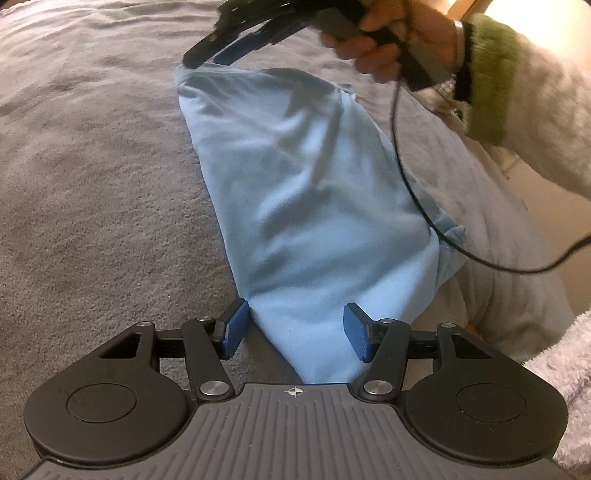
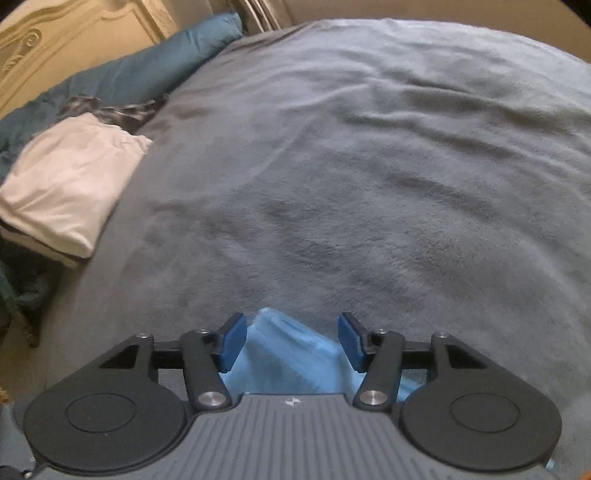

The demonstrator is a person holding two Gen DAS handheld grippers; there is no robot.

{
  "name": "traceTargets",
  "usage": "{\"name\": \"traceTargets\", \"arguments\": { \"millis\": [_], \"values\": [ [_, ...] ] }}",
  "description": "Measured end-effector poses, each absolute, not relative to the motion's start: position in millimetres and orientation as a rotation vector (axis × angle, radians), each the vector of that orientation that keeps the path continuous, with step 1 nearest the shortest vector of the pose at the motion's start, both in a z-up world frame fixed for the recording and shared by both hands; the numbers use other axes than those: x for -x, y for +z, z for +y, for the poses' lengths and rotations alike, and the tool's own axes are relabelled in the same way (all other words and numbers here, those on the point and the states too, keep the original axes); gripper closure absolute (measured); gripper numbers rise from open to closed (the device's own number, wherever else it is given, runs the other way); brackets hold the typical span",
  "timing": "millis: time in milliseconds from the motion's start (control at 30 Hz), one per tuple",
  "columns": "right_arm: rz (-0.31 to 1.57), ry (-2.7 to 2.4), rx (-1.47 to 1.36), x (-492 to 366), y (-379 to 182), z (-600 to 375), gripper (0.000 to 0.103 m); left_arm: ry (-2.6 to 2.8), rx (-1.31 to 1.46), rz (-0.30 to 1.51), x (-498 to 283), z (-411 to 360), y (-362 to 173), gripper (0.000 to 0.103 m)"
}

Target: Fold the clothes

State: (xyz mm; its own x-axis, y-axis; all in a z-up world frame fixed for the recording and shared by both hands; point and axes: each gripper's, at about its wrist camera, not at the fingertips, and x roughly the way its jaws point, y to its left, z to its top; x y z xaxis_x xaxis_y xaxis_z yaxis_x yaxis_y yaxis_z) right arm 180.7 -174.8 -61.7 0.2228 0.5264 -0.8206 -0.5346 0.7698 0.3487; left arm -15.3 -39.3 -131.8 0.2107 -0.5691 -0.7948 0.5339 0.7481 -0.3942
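- Cloth first: I see a light blue garment lying lengthwise on the grey blanket that covers the bed, rumpled, with one narrow end near my left gripper and the far end under my right one.
- My left gripper hangs over the near end of the garment. Its blue pads stand spread; the cloth runs up between them. The left pad sits at the cloth's edge, but I cannot tell whether it touches; the right pad has cloth behind it and does not squeeze it.
- From the left wrist view, my right gripper is blurred at the top, its tip down at the far corner of the garment. A hand grips its handle, with a fuzzy cream sleeve with a green cuff behind it, and a black cable trails from it across the cloth.
- In the right wrist view, that gripper's pads are spread apart, with a folded blue corner lying between them, not pinched.
- Off to the left in that view, a folded white garment rests on a small stack beside a teal pillow, well apart from the blue one.
- A carved cream headboard stands behind the pillow.
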Motion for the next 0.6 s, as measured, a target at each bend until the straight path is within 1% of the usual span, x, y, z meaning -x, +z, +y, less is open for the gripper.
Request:
{"name": "traceTargets", "arguments": {
  "millis": [67,100,200,400,567,600],
  "values": [
    [1.161,0.75,-0.009,-188.9,-69.1,-174.0,0.046,-0.774,0.034,1.125,16.3,-39.0,-131.9,0.046],
    [1.165,0.759,-0.014,-189.6,-70.7,-174.3,0.049,-0.779,0.032,1.127,17.4,-38.5,-131.8,0.046],
    [1.167,0.792,-0.016,-189.8,-71.9,-173.2,0.052,-0.795,0.024,1.132,20.8,-35.7,-131.1,0.043],
    [1.155,0.854,-0.078,-189.6,-67.6,-178.5,0.051,-0.813,0.012,1.132,23.6,-37.7,-131.5,0.041],
    [1.173,0.825,-0.012,-185.6,-80.0,-171.0,0.051,-0.805,0.011,1.134,21.3,-41.7,-134.1,0.04],
    [1.164,0.825,-0.015,-184.7,-80.4,-171.0,0.053,-0.804,0.011,1.135,20.9,-42.0,-134.6,0.04]
  ]
}}
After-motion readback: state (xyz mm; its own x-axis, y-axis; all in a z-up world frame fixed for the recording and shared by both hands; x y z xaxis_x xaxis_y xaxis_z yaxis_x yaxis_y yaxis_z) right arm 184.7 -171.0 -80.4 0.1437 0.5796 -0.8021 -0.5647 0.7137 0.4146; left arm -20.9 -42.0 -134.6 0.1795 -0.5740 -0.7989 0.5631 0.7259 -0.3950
